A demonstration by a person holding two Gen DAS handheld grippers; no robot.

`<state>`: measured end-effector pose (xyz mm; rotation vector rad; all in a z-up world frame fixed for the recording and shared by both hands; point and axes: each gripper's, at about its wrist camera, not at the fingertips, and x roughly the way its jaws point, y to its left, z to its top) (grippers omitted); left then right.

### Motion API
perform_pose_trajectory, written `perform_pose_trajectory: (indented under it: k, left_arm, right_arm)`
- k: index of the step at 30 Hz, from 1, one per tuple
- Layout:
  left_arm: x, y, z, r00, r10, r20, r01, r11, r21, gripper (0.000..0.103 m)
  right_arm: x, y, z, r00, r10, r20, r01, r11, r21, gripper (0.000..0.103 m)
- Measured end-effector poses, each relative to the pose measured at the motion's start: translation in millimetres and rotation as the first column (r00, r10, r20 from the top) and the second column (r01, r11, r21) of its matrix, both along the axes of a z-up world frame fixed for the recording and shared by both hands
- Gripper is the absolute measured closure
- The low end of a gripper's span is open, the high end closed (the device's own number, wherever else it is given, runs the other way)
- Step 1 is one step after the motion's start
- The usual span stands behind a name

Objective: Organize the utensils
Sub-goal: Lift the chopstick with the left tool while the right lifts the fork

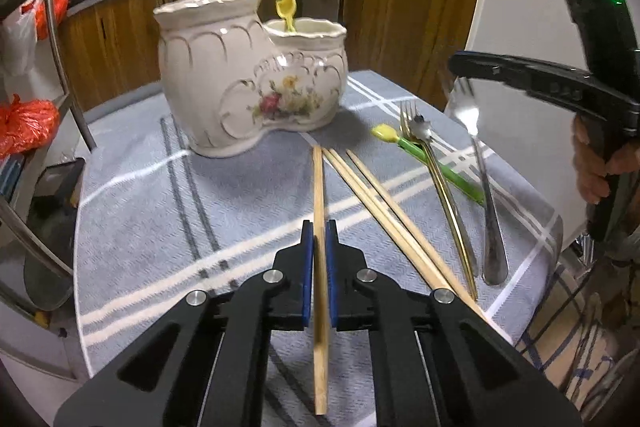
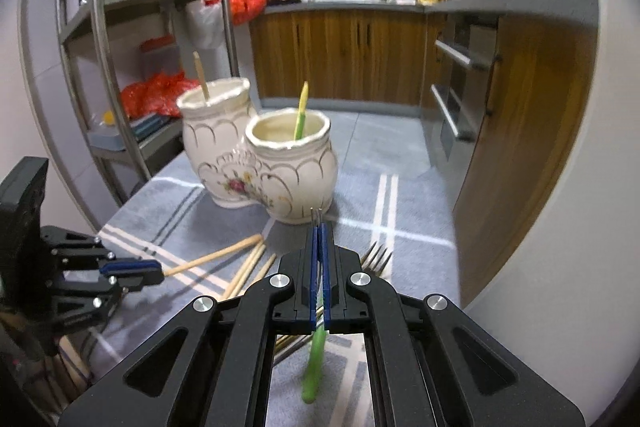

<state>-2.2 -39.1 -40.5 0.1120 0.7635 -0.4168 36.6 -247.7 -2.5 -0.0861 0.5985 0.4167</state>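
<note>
A cream ceramic double-pot holder [image 1: 248,75] [image 2: 260,163] stands on the blue-grey cloth. Its tall pot holds a wooden chopstick [image 2: 201,75]; its short pot holds a yellow-green utensil [image 1: 286,11] [image 2: 301,111]. My left gripper [image 1: 319,233] [image 2: 154,269] is shut on a wooden chopstick [image 1: 319,195]. Two more chopsticks [image 1: 384,211] lie to its right, then a gold fork [image 1: 436,183], a yellow-green utensil [image 1: 432,157] and a silver fork [image 1: 480,163] that hangs from my right gripper [image 1: 460,65]. In the right wrist view my right gripper [image 2: 319,227] is shut on that fork; its tines [image 2: 317,215] stick out.
A wooden kitchen counter [image 2: 340,55] with drawers stands behind the table. A metal shelf rack [image 2: 120,27] with red bags stands at the left. The table edge [image 1: 532,267] drops off at the right. A gold fork's tines [image 2: 378,255] lie beside my right gripper.
</note>
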Motion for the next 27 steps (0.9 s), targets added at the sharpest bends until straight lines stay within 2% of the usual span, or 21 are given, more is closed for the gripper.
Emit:
perform_pose_trajectory:
  k: [2, 6, 9, 13, 15, 16, 18, 19, 20, 23, 27]
  left_arm:
    - [3, 1, -1, 1.000, 0.001, -0.013, -0.001, 1.000, 0.001, 0.097]
    - [10, -9, -13, 0.990, -0.055, -0.126, 0.067, 0.993, 0.093, 0.097]
    - [8, -13, -12, 0.987, -0.073, -0.141, 0.092, 0.986, 0.137, 0.094]
    - [14, -18, -9, 0.985, -0.064, -0.163, 0.091, 0.982, 0.164, 0.067]
    - [18, -21, -11, 0.982, -0.072, -0.177, 0.105, 0.977, 0.184, 0.067]
    - [20, -22, -12, 0.980, -0.076, -0.183, 0.111, 0.976, 0.190, 0.067]
    - [22, -24, -13, 0.977, -0.087, -0.195, 0.125, 0.974, 0.190, 0.076]
    - [24, -25, -14, 0.975, -0.093, -0.200, 0.131, 0.973, 0.190, 0.090]
    - [25, -26, -14, 0.974, -0.096, -0.203, 0.137, 0.971, 0.198, 0.096]
    - [25, -29, -13, 0.973, -0.104, -0.208, 0.150, 0.965, 0.217, 0.097]
    - [24, -21, -10, 0.977, -0.095, -0.193, 0.134, 0.971, 0.200, 0.098]
  right_arm:
    - [-4, -3, 8, 1.000, -0.006, 0.024, 0.006, 1.000, 0.006, 0.100]
    - [-9, -5, 19, 0.999, -0.008, 0.053, 0.007, 1.000, 0.006, 0.100]
    - [-15, -1, 25, 0.997, -0.004, 0.074, 0.004, 1.000, 0.005, 0.100]
    - [-20, 1, 34, 0.995, 0.005, 0.100, -0.006, 1.000, 0.011, 0.100]
    - [-24, 2, 38, 0.993, 0.007, 0.115, -0.008, 1.000, 0.009, 0.100]
    - [-25, 1, 40, 0.992, 0.007, 0.122, -0.008, 1.000, 0.010, 0.100]
    - [-26, 1, 44, 0.991, 0.006, 0.133, -0.008, 1.000, 0.015, 0.100]
    - [-26, 1, 45, 0.991, 0.005, 0.136, -0.008, 1.000, 0.018, 0.100]
    - [-27, 1, 47, 0.990, 0.004, 0.140, -0.007, 1.000, 0.022, 0.100]
    - [-28, 1, 50, 0.989, 0.004, 0.147, -0.008, 1.000, 0.027, 0.100]
    - [-29, 2, 53, 0.987, 0.003, 0.161, -0.008, 0.999, 0.032, 0.100]
